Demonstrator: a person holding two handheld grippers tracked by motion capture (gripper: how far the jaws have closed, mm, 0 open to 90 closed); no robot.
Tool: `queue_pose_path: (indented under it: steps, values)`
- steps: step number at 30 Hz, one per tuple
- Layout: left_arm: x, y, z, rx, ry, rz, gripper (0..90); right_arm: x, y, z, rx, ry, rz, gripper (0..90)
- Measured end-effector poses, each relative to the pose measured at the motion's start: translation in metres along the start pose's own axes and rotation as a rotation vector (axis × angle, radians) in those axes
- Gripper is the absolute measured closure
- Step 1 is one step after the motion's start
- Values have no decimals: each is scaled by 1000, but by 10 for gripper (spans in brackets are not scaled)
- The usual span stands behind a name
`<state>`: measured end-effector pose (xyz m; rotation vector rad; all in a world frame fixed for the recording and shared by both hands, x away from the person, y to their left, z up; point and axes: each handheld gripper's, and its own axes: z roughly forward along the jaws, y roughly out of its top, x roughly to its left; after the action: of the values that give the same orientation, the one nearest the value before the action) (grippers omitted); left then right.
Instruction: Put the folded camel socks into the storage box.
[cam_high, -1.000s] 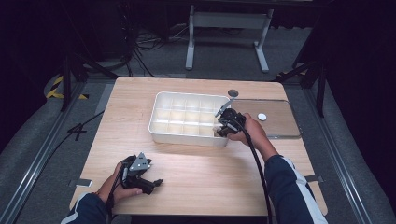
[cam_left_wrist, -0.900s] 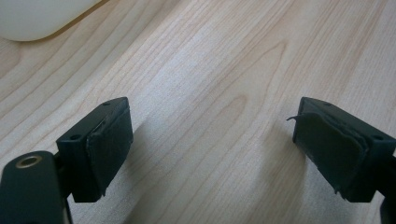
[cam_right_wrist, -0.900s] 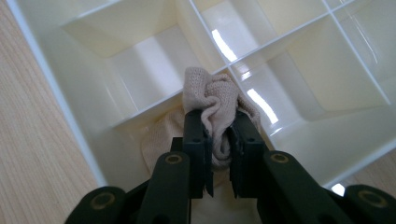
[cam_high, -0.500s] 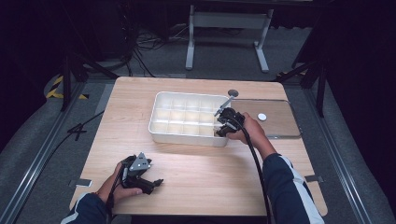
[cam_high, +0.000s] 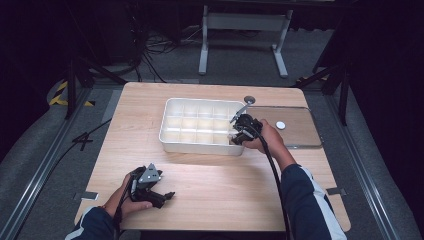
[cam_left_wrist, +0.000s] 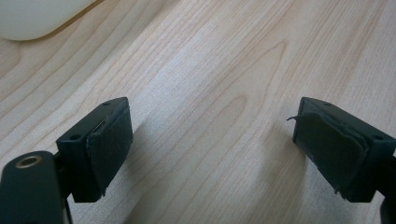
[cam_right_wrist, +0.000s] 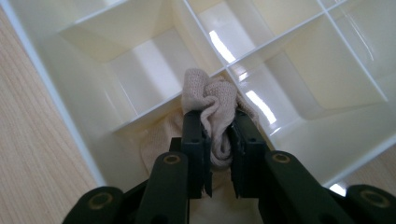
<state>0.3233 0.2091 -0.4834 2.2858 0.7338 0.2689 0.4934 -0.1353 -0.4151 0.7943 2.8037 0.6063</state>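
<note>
Setting: lab or recording studio, dark-walled, arranged for staged tabletop work. Evidence: a single light-wood table lit from above on grey carpet; metal floor rails along both sides; loose black cables and a grey metal stand behind; yellow-black hazard tape on the floor; tape markers at the table edges. No domestic furnishings; each hand-held gripper trails a cable.
</note>
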Motion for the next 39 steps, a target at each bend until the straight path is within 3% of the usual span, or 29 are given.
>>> queue_pose_path:
  steps: [12, 24, 39]
  values:
    - [0, 0, 0, 0, 1, 0, 123, 5, -2, -15, -45, -21, -5, 765]
    - [0, 0, 0, 0, 1, -1, 123, 10, -7, -39, -144, -32, 7, 700]
    - [0, 0, 0, 1, 3, 2, 121, 23, -13, -60, -199, -47, -26, 597]
